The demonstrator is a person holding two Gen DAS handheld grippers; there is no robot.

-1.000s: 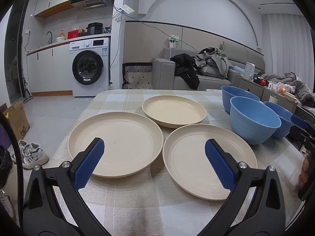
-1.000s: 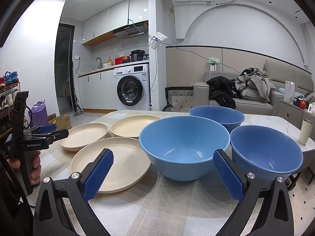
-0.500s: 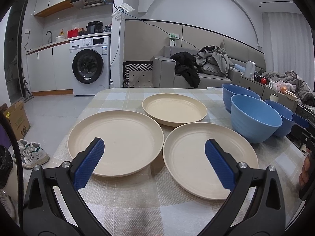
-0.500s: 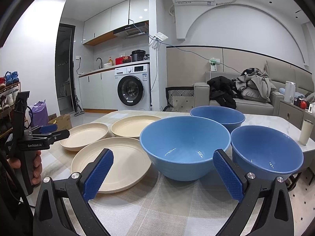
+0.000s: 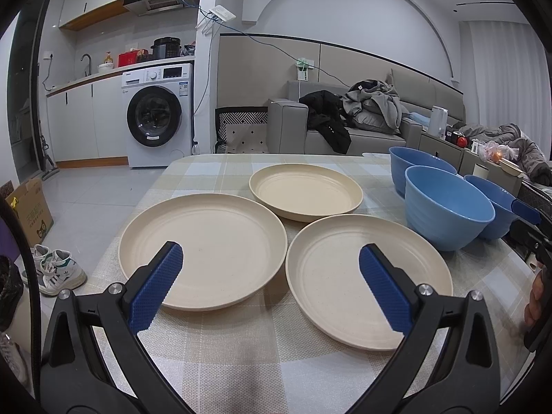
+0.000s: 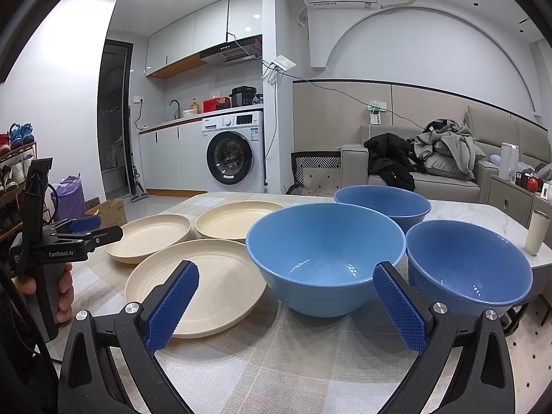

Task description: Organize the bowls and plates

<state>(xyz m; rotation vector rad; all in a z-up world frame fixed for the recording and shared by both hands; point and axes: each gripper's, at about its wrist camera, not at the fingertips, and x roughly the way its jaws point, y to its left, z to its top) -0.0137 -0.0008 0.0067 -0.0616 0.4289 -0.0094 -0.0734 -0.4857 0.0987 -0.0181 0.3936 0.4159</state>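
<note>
Three cream plates lie flat on the checked tablecloth: a left plate (image 5: 203, 252), a right plate (image 5: 365, 279) and a far plate (image 5: 305, 191). Three blue bowls stand upright to their right: a near bowl (image 6: 324, 255), a far bowl (image 6: 381, 201) and a right bowl (image 6: 467, 264). My left gripper (image 5: 270, 284) hovers open in front of the two near plates, holding nothing. My right gripper (image 6: 284, 305) is open just before the near bowl, empty. The left gripper (image 6: 86, 227) also shows at the left of the right wrist view, held by a hand.
A white tumbler (image 6: 536, 233) stands near the table's right edge. Beyond the table are a grey sofa (image 5: 348, 127) with clothes, a washing machine (image 5: 157, 114), a cardboard box (image 5: 29, 207) and shoes (image 5: 57, 270) on the floor.
The left wrist view has risen or tilted very slightly; plates and bowls sit a little lower or closer. The right gripper has hardly moved. Both stay open.
</note>
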